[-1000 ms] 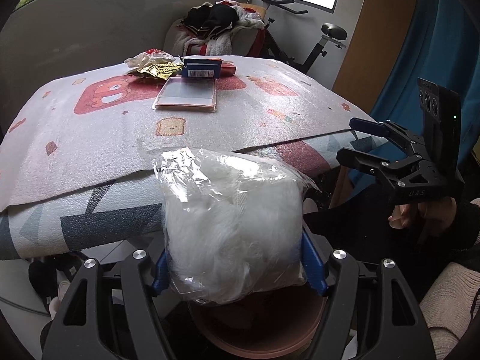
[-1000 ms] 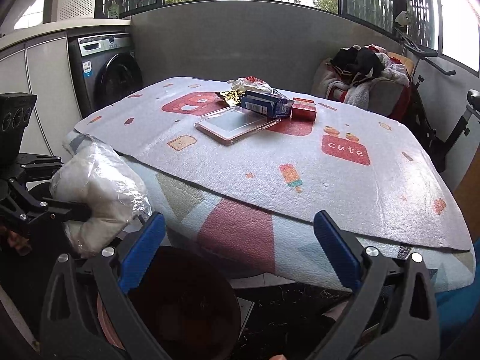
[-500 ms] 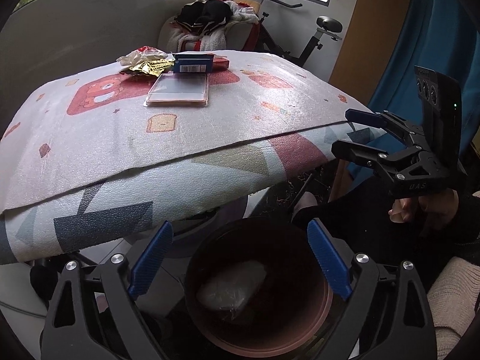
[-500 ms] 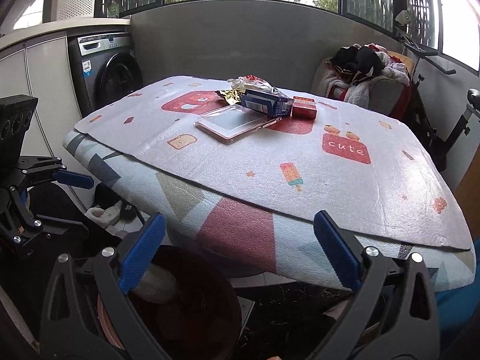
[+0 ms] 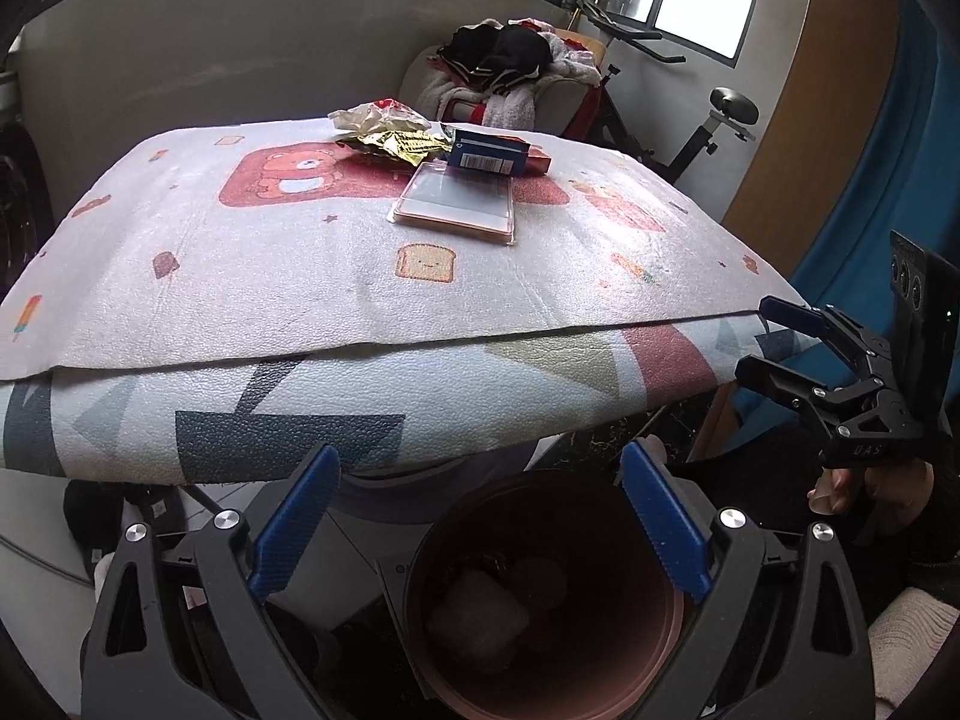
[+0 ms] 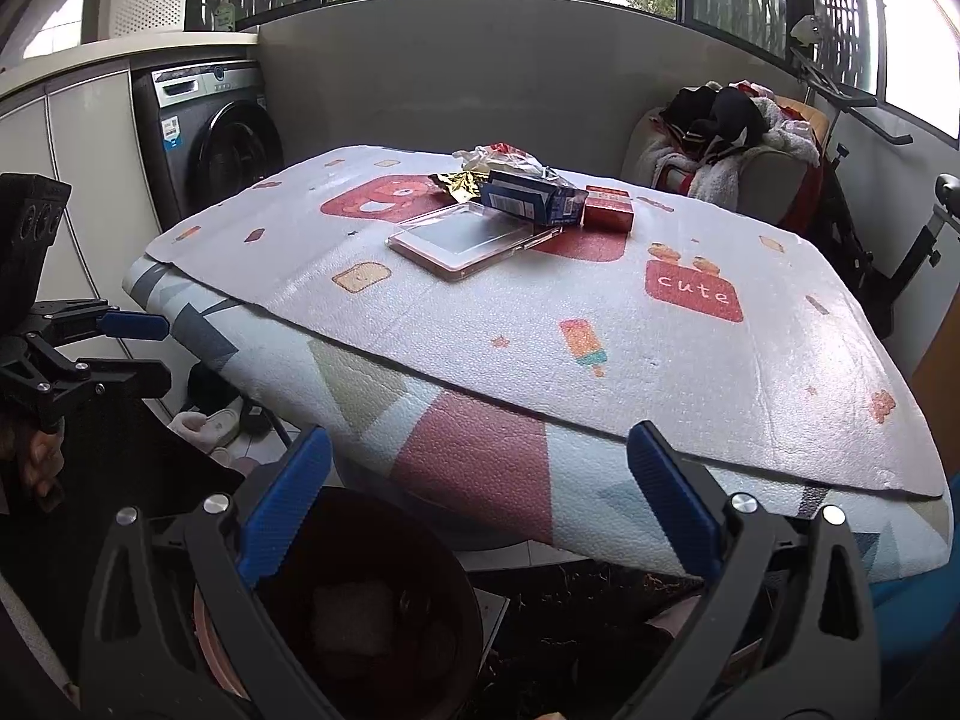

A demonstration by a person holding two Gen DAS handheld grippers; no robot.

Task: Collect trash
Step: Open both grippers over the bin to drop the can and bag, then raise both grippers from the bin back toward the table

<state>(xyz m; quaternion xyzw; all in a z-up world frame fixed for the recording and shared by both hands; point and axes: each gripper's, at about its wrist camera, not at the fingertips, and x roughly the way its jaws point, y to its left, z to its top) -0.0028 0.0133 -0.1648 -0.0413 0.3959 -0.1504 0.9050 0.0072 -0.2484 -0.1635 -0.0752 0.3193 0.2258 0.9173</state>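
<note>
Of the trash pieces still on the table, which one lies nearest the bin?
The clear flat plastic case. It lies closest to the table's front edge, above the bin, while the blue carton, red box and crumpled wrappers sit behind it.

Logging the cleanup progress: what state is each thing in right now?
Left claw: jaws opening, nothing between them.
Right claw: open, empty.
Bin: upright, white plastic bag inside.
Blue carton: lying on the table.
Gold wrapper: crumpled, on the table.
</note>
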